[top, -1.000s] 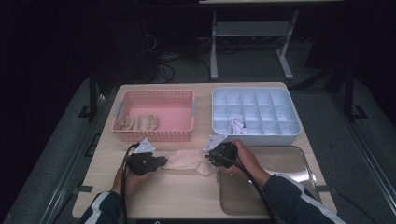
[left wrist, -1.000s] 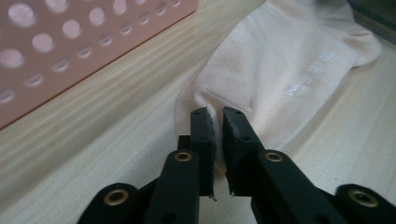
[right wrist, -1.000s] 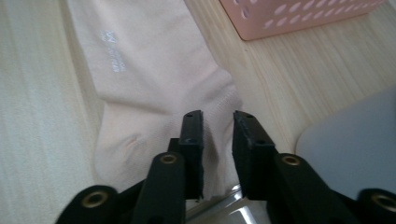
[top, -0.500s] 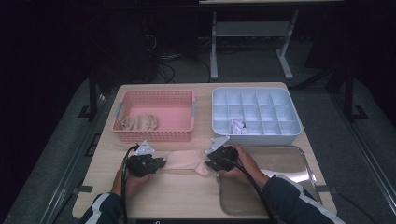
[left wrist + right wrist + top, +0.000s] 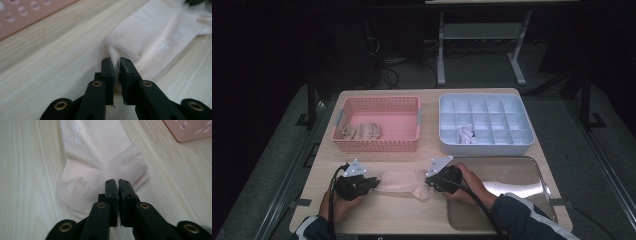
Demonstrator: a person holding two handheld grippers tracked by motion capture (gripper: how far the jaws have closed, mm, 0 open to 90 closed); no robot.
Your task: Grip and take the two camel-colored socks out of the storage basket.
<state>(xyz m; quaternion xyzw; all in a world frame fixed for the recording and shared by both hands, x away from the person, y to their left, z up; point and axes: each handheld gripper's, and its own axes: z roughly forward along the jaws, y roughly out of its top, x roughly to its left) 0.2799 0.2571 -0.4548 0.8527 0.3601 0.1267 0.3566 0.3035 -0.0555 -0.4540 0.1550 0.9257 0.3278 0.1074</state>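
Both grippers have just closed on a pale sock [image 5: 402,181] lying flat on the table [image 5: 427,220]: left gripper [image 5: 115,63] pinches its toe, right gripper [image 5: 117,183] its cuff. From above, pink basket [image 5: 379,145] and white tray [image 5: 484,145] sit behind.

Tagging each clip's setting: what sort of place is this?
Probably a lab recording station, not a home: a wooden table in a dark room, cables on the floor, and a metal stand behind.

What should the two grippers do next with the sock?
Probably lift the sock and fold one end over the other. The left gripper pinches one end and the right gripper pinches the cuff end, while the sock lies flat on the table.
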